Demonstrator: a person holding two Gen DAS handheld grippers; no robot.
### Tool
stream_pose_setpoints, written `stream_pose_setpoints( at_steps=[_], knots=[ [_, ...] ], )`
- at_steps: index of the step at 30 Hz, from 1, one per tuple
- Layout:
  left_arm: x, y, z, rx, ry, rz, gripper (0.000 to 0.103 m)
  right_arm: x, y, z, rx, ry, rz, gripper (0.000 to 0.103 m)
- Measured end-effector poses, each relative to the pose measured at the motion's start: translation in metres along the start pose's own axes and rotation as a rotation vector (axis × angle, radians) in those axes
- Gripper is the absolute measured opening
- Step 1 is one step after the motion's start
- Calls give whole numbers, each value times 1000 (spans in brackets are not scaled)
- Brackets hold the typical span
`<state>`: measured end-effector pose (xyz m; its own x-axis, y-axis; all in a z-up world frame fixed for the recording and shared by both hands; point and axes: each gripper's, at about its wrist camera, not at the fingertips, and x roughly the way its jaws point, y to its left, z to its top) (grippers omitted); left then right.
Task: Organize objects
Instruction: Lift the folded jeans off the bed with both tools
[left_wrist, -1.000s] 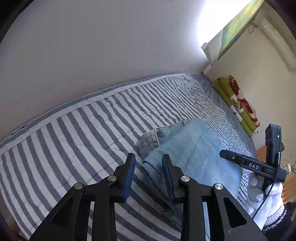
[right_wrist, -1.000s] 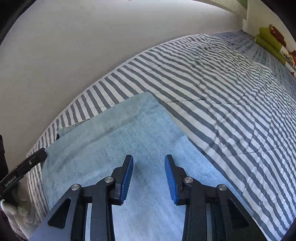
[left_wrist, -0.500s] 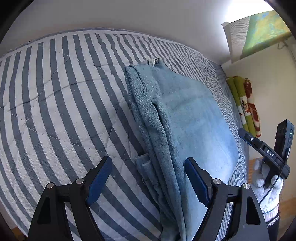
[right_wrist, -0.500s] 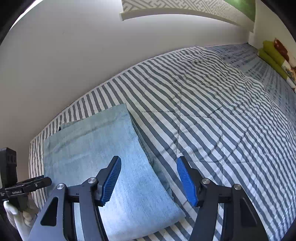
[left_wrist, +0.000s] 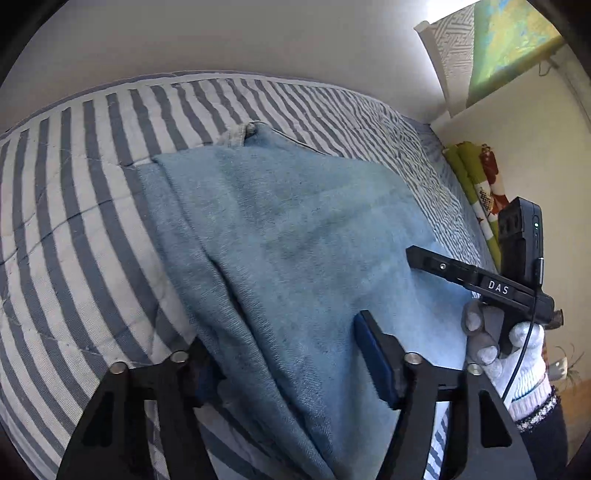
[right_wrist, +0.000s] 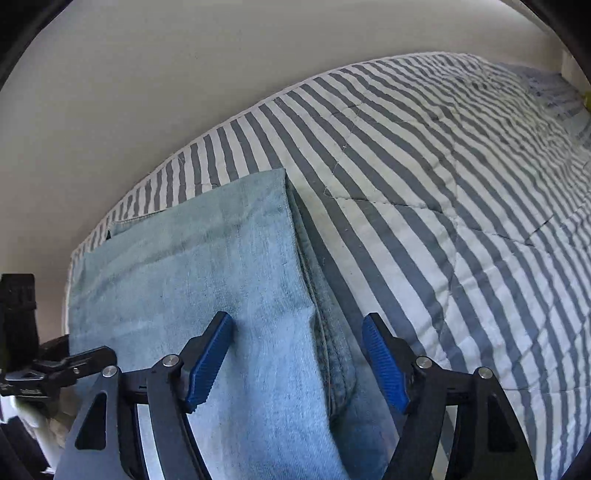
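Folded light-blue jeans (left_wrist: 295, 236) lie on the striped bed cover (left_wrist: 74, 229). My left gripper (left_wrist: 284, 336) straddles their near left folded edge. Its left finger is tucked behind the fold and mostly hidden, while the right finger (left_wrist: 373, 358) rests over the top layer. The jaws are closing with the denim edge between them. In the right wrist view, my right gripper (right_wrist: 297, 319) straddles the right seam edge of the jeans (right_wrist: 207, 280). Its jaws are opening and both pads stand off the cloth. A white-gloved hand (left_wrist: 506, 354) holds the right gripper's handle (left_wrist: 495, 286).
The striped bed cover (right_wrist: 443, 184) stretches away to the right against a plain white wall (right_wrist: 147, 92). A green and red patterned cushion roll (left_wrist: 476, 184) lies along the far wall under a picture (left_wrist: 509, 48). The left gripper's handle (right_wrist: 55, 369) shows at the right wrist view's left edge.
Both grippers sank closer to the jeans. The right jaws spread wider over the seam edge. The left jaws widened, then narrowed, and the left finger slid behind the fold.
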<state>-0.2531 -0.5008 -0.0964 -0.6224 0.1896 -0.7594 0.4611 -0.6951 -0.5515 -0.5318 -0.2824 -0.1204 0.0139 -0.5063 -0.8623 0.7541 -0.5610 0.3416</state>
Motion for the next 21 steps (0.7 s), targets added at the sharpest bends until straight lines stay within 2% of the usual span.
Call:
stream_pose_setpoints(
  at_steps=[1, 2, 5, 7, 8, 9, 11, 14, 16, 20, 21],
  knots=[
    [3, -2, 1, 0, 0, 3, 58, 1, -2, -1, 6, 1, 34, 66],
    [4, -3, 1, -5, -3, 0, 56, 3, -4, -1, 16, 5, 70, 58],
    [8, -10, 1, -8, -12, -4, 51, 2, -4, -3, 36, 4, 101, 49],
    [9, -12, 3, -8, -17, -16, 47, 0, -1, -7, 49, -8, 101, 42],
    [11, -14, 5, -8, -20, -19, 43, -2, 2, -9, 51, -16, 96, 34],
    [11, -16, 7, 2, -26, -19, 38, -5, 7, -11, 48, -28, 78, 27],
    [5, -26, 7, 37, -45, -25, 32, -10, 18, -17, 40, -50, 32, 21],
    [-10, -40, 3, 90, -60, -59, 28, -22, 33, -25, 61, -82, -11, 17],
    [-18, -48, 9, 101, -60, -93, 27, -37, 40, -32, 94, -125, 15, 16],
    [-40, -58, 1, 112, -43, -162, 26, -81, 66, -60, 118, -211, 61, 15],
    [-48, -62, -2, 123, -41, -182, 25, -93, 75, -69, 108, -227, 43, 15]
  ],
)
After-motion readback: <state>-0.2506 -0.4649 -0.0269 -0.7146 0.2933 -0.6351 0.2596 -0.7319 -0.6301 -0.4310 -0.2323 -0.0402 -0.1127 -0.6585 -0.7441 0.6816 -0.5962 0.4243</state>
